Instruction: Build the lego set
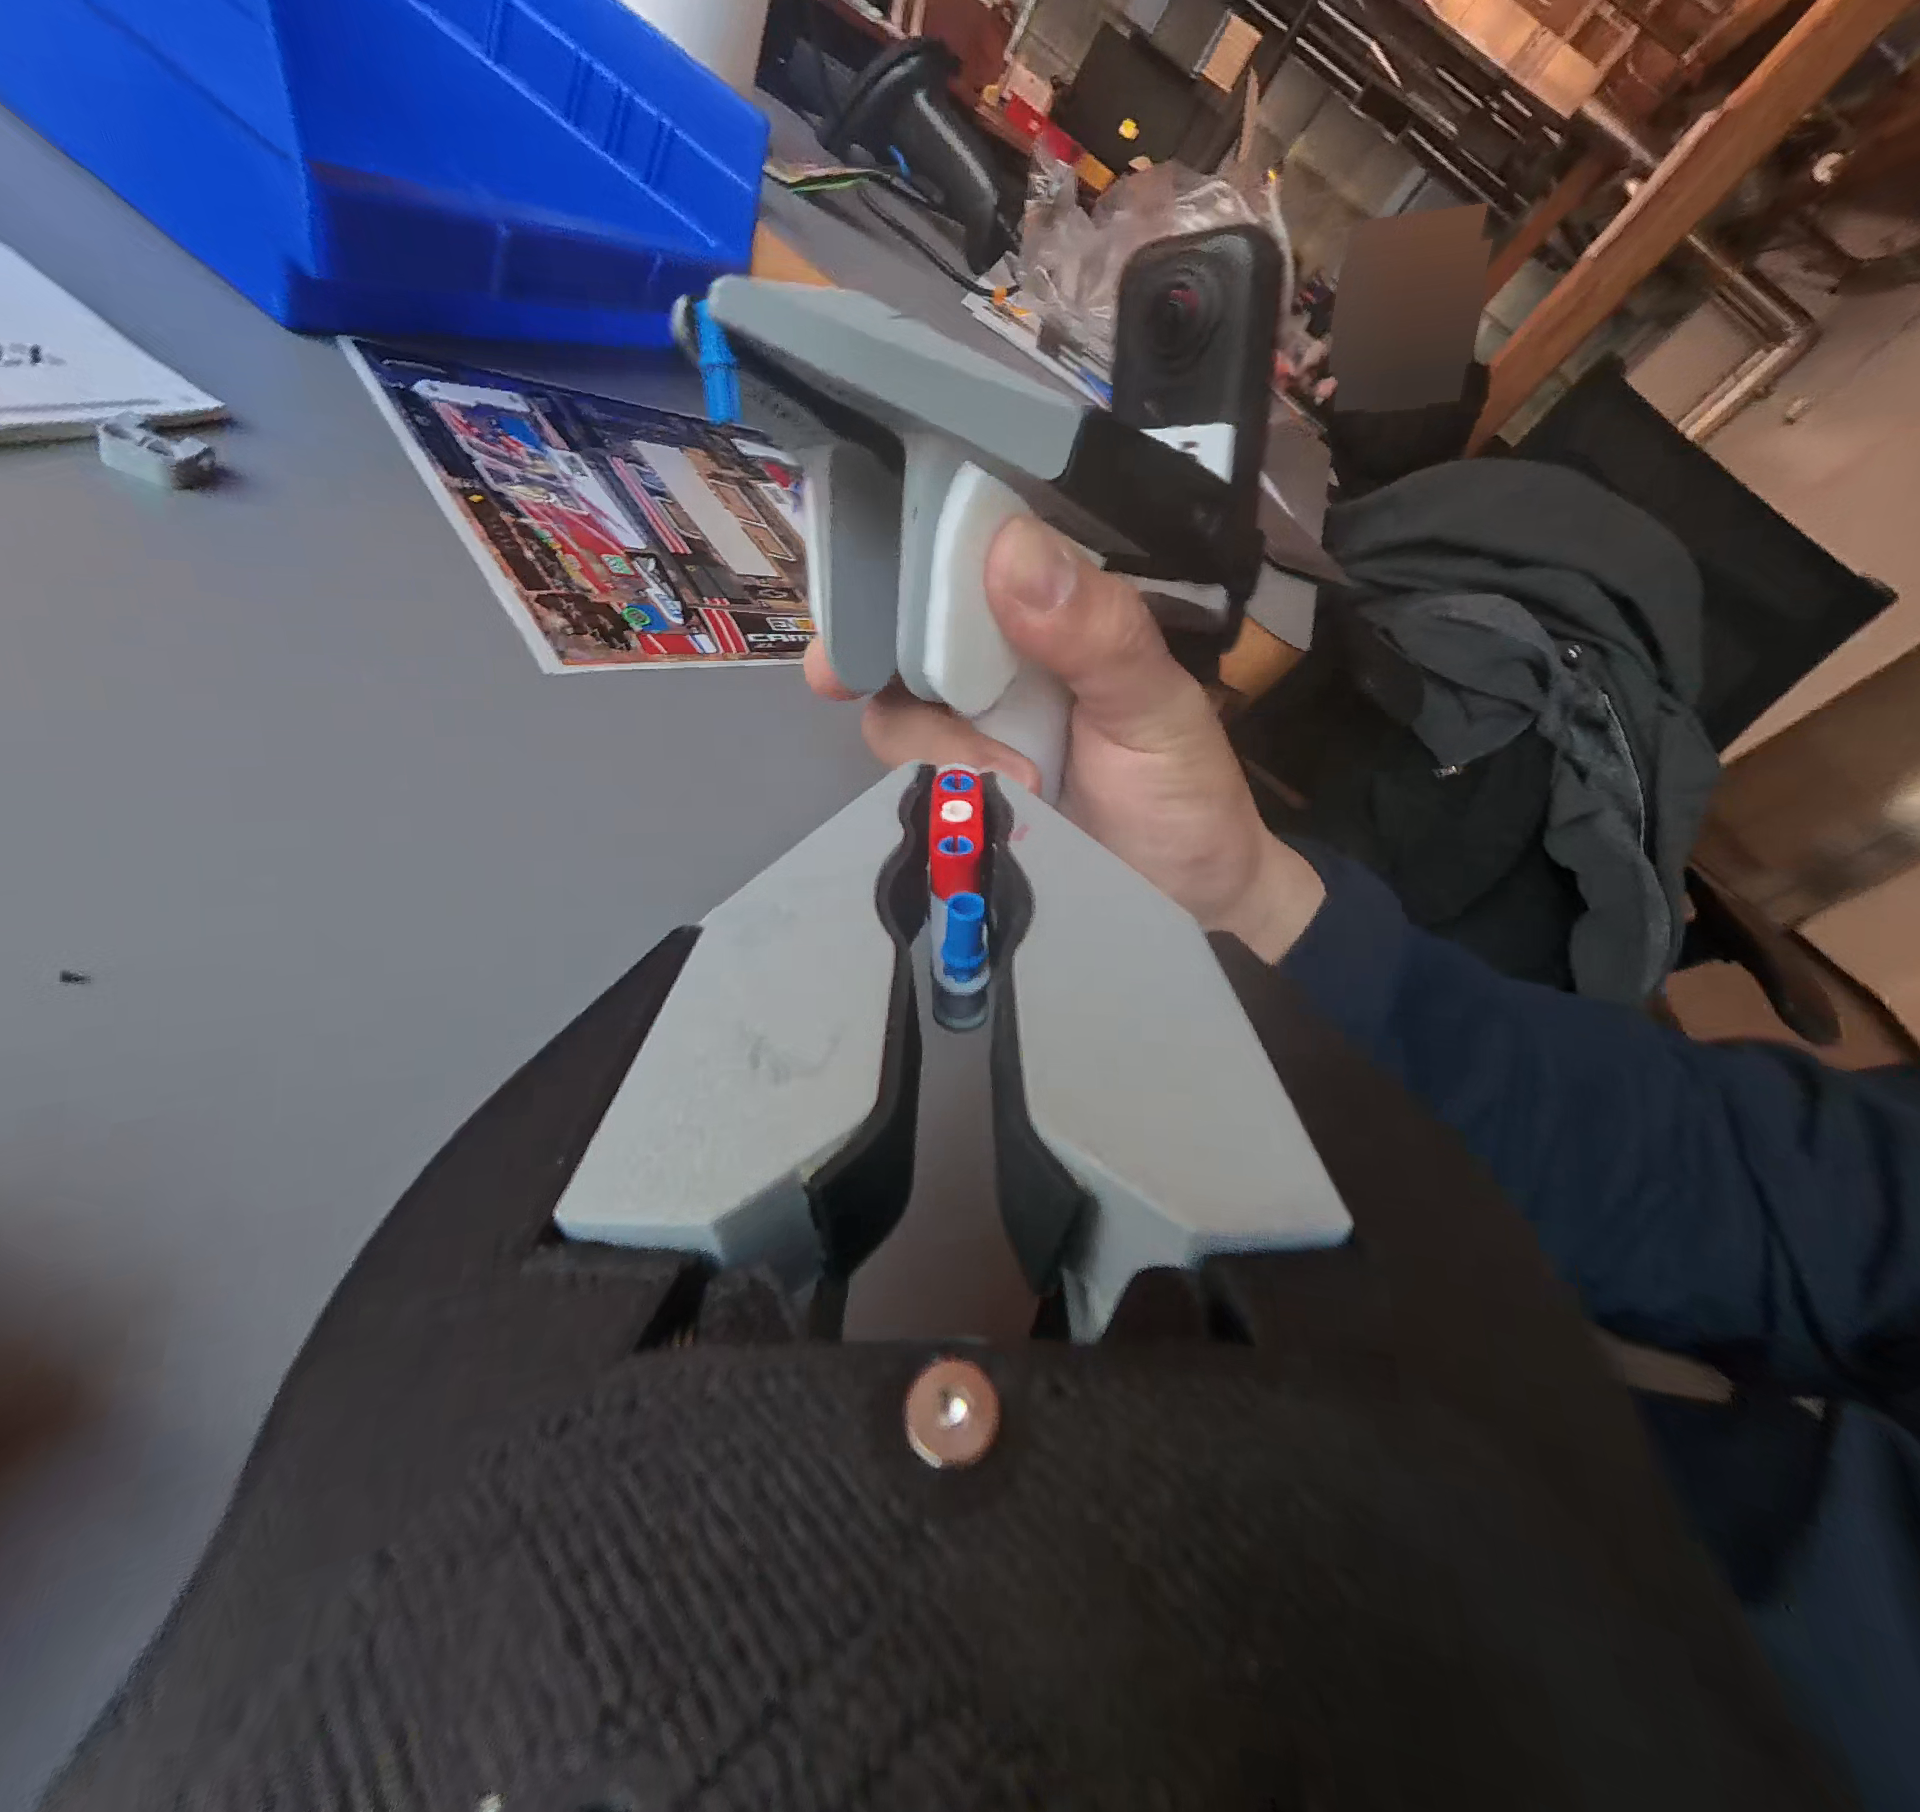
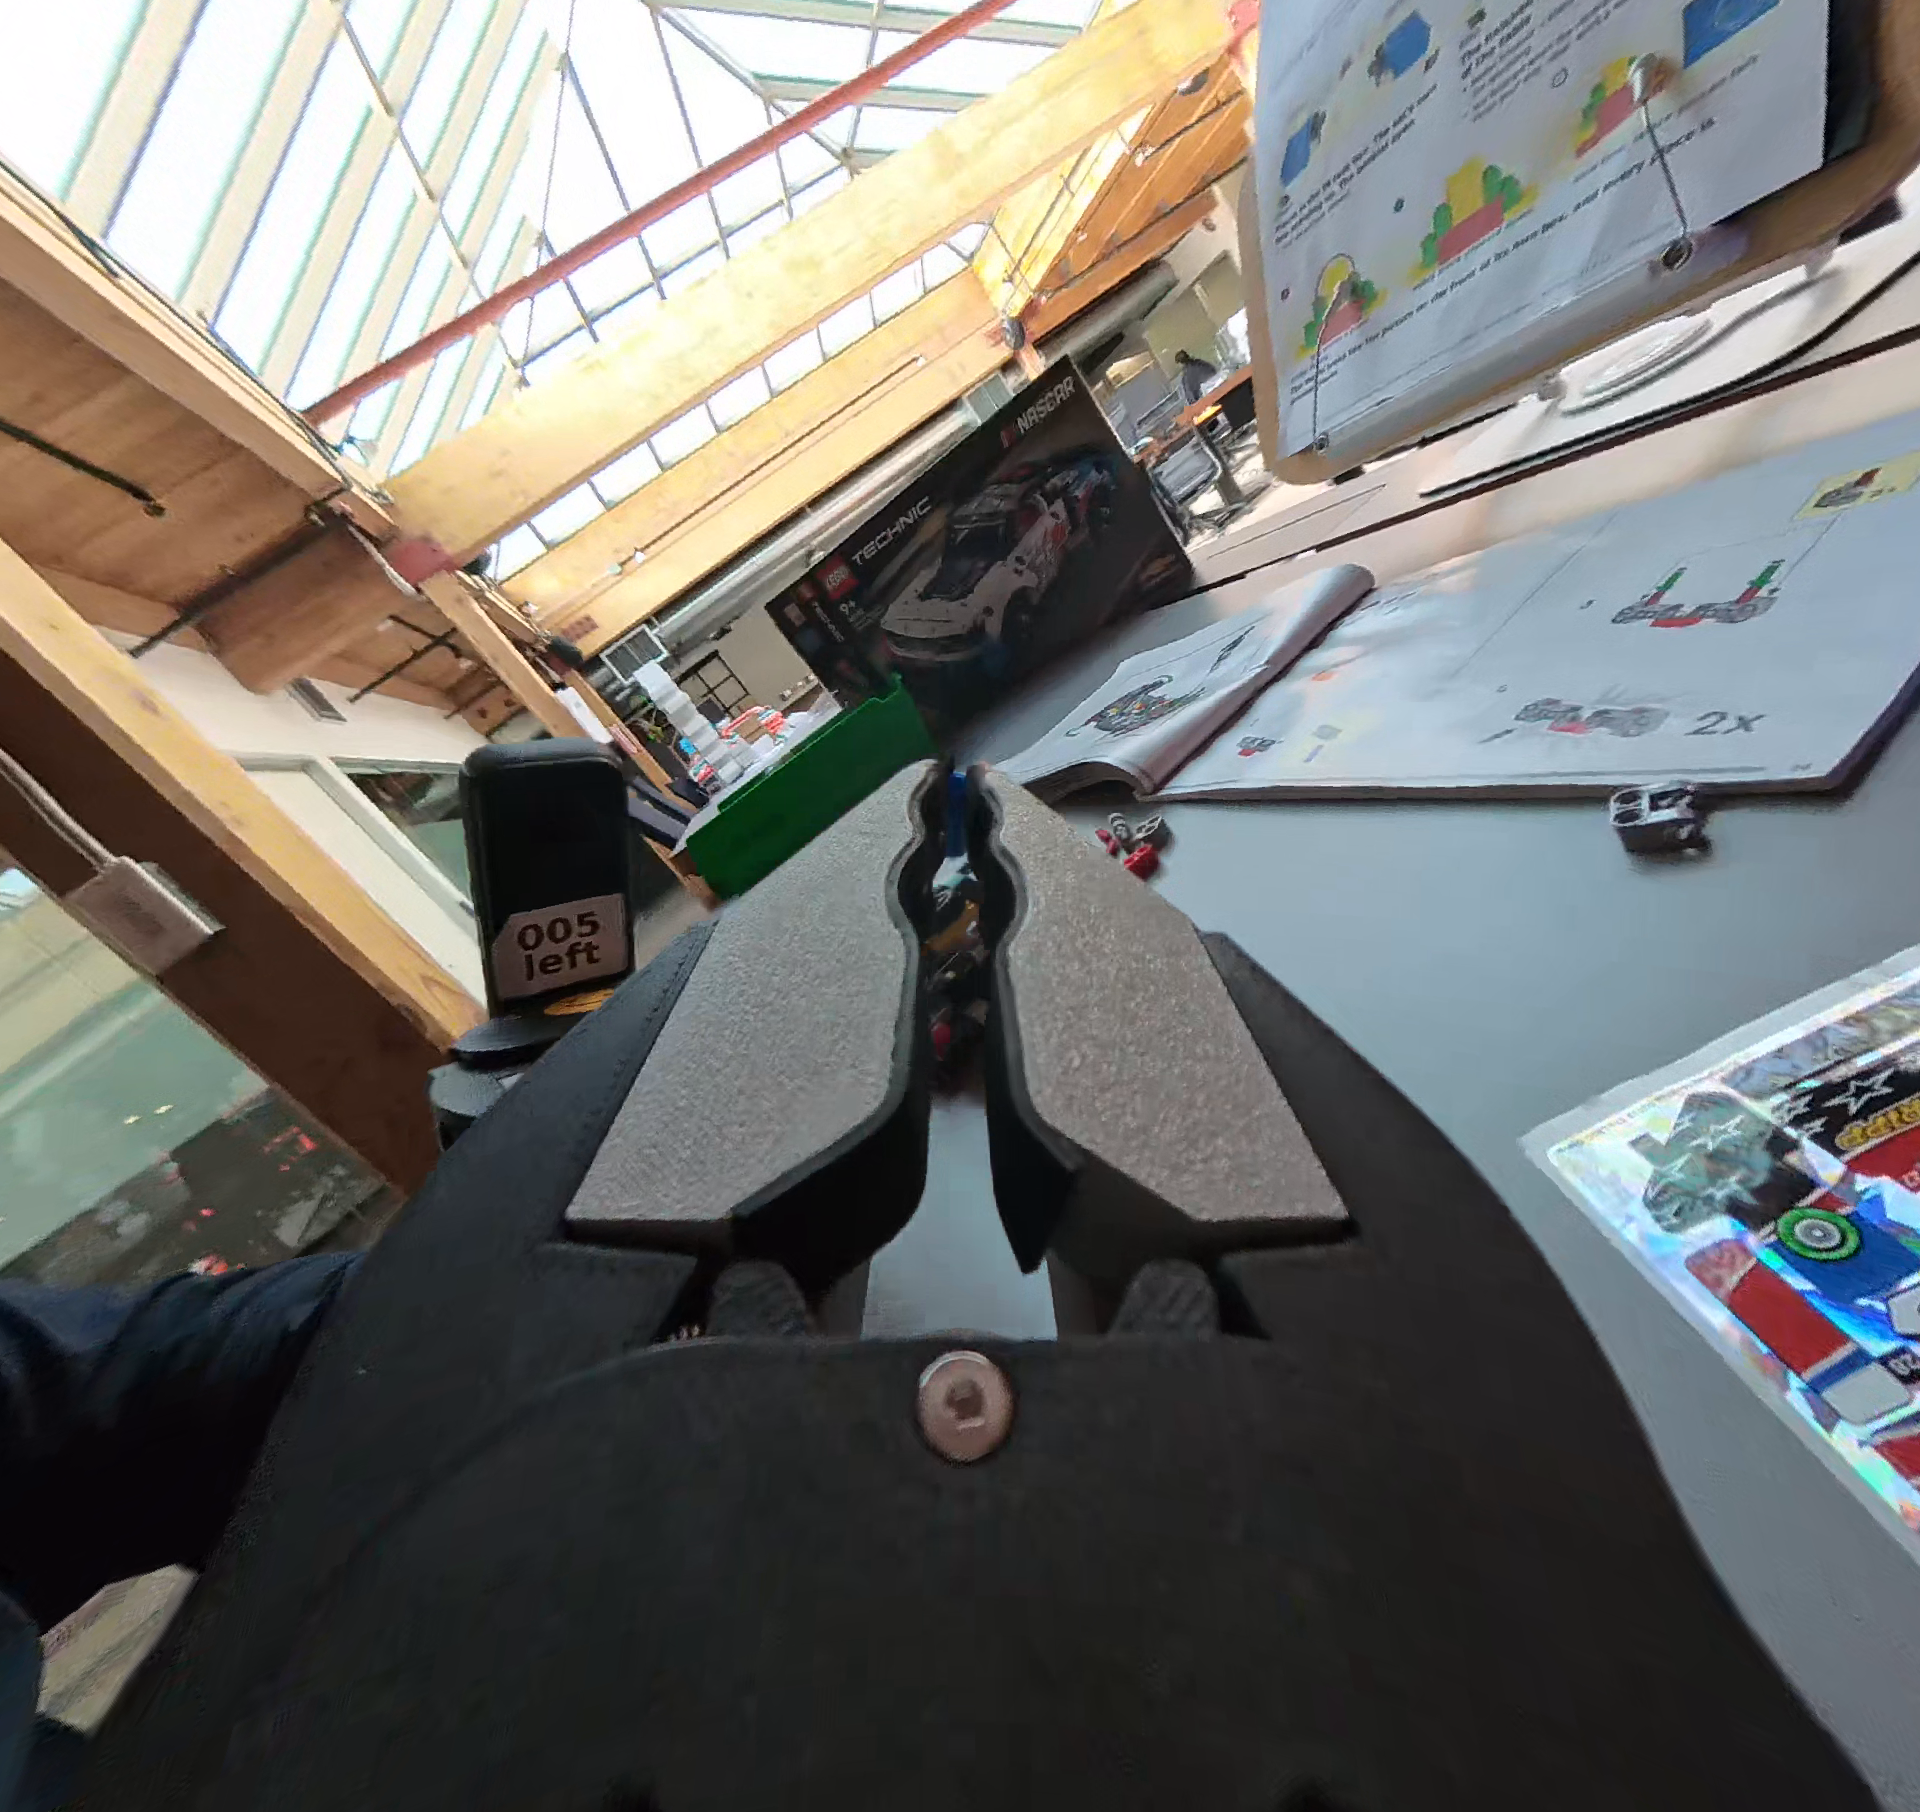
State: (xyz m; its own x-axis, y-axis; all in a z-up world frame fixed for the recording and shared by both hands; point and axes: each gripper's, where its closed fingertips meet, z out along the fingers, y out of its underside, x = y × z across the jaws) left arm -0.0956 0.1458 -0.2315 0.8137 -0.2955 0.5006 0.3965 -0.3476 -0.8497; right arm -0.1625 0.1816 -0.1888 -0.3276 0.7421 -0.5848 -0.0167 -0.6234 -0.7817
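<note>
The left gripper (image 1: 958, 806) clamps a red beam (image 1: 956, 843) studded with blue pins; the right gripper (image 1: 694, 328) hovers just beyond, pinching a blue pin (image 1: 717, 380). Right gripper's own view: fingertips closed on that pin, open instruction booklet (image 2: 1455, 682) ahead-right.

Blue bin (image 1: 416, 100), open booklet (image 2: 1455, 682)

The left gripper (image 1: 958, 827) is pinching a red beam (image 1: 957, 832) with blue pins; beyond its tips, a hand (image 1: 1101, 713) is gripping the right gripper (image 1: 698, 334), which is clamping a blue pin (image 1: 717, 375).
</note>
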